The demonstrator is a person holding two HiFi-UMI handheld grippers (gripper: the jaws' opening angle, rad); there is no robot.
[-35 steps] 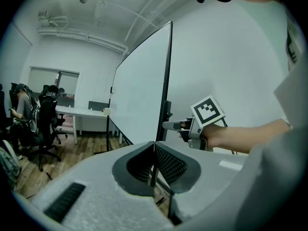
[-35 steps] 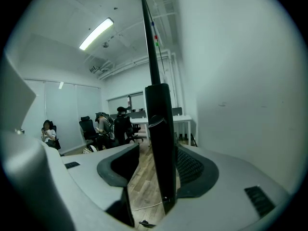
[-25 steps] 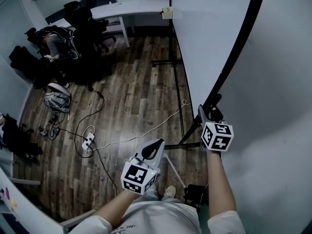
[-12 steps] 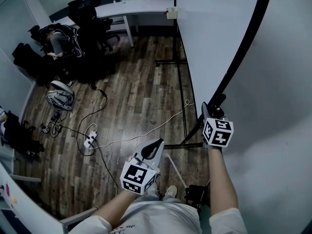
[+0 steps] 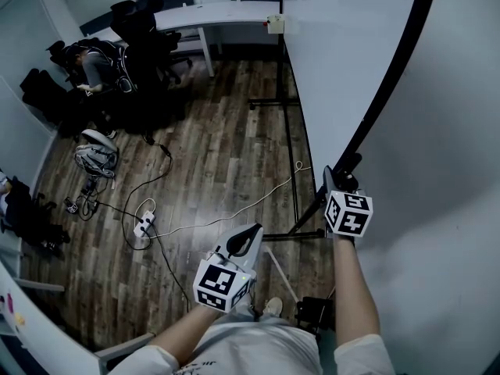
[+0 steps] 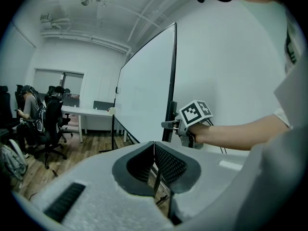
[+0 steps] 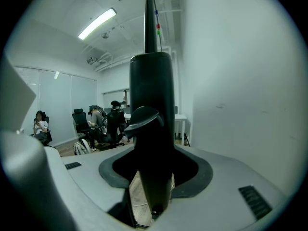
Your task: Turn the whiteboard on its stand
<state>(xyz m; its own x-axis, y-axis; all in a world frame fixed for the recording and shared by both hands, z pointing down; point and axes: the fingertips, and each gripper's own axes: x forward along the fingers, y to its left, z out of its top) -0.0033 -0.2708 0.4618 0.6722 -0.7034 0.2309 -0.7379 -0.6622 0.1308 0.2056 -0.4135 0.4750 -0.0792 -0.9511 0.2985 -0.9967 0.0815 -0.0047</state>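
Observation:
The whiteboard point(image 5: 344, 45) stands on its black stand point(image 5: 291, 131), its black side post point(image 5: 391, 76) running down to my right gripper point(image 5: 337, 180). In the right gripper view the post point(image 7: 153, 95) fills the gap of the right gripper point(image 7: 154, 177); the jaws have just been closing and are shut on it, below a black locking lever point(image 7: 144, 117). My left gripper point(image 5: 248, 237) hangs lower left, apart from the board, pads together and holding nothing. The left gripper view shows the board point(image 6: 144, 95) and the right gripper point(image 6: 169, 124) at its post.
A white wall point(image 5: 445, 209) is close on the right. A power strip point(image 5: 142, 226) and cables lie on the wood floor, a backpack point(image 5: 94, 158) beyond. A person sits on office chairs point(image 5: 94, 69) by a white desk point(image 5: 211, 14) at the far end.
The head view has shifted slightly. Both grippers stay where they were, the right one still at the board's post.

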